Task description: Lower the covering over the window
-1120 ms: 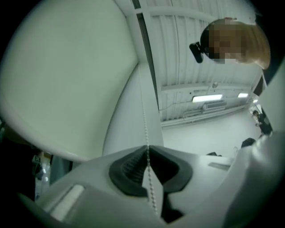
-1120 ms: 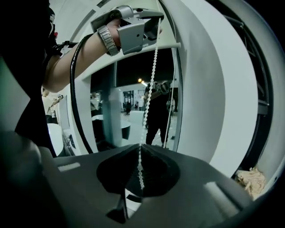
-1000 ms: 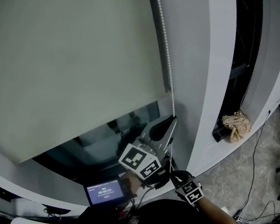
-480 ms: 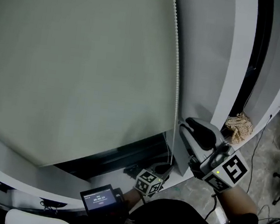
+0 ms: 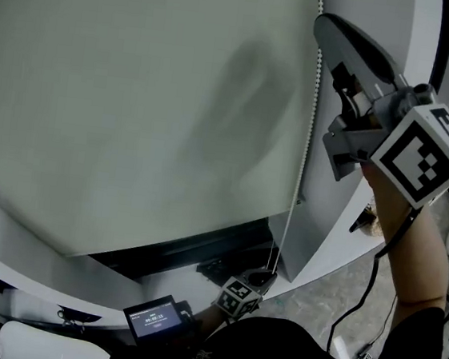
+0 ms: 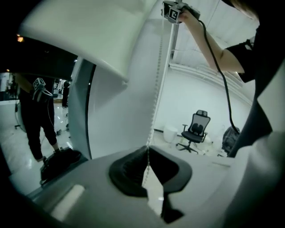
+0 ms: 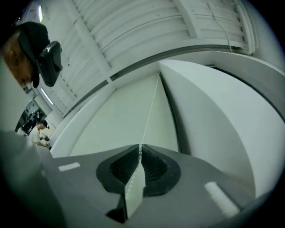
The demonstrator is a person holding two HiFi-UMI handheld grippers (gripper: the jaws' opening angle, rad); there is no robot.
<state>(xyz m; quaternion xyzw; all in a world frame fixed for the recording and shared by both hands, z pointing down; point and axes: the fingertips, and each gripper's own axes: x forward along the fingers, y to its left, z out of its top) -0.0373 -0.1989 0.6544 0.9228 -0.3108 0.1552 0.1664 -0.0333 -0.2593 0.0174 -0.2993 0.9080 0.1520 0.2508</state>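
Note:
The pale roller blind [image 5: 137, 100] hangs over most of the window, with a dark strip of glass [image 5: 192, 247] left under its lower edge. Its white bead chain [image 5: 307, 128] runs down the blind's right side. My right gripper [image 5: 329, 27] is raised high at the top right and shut on the chain [image 7: 148, 116], which enters the seam of its jaws [image 7: 140, 150]. My left gripper [image 5: 262, 277] is low by the sill, shut on the same chain [image 6: 156, 100], which passes between its pads [image 6: 147, 151] and rises taut to the right gripper [image 6: 172, 10].
A white pillar [image 5: 331, 195] stands just right of the chain. A small lit screen [image 5: 152, 318] sits at the lower left. A cable [image 5: 375, 272] hangs from the right gripper. An office chair [image 6: 194, 131] stands behind. A person's reflection [image 6: 38, 111] shows in the glass.
The right gripper has climbed from beside the left one, low down, to high up the chain. The left gripper has dropped towards the sill. The blind now covers more of the glass.

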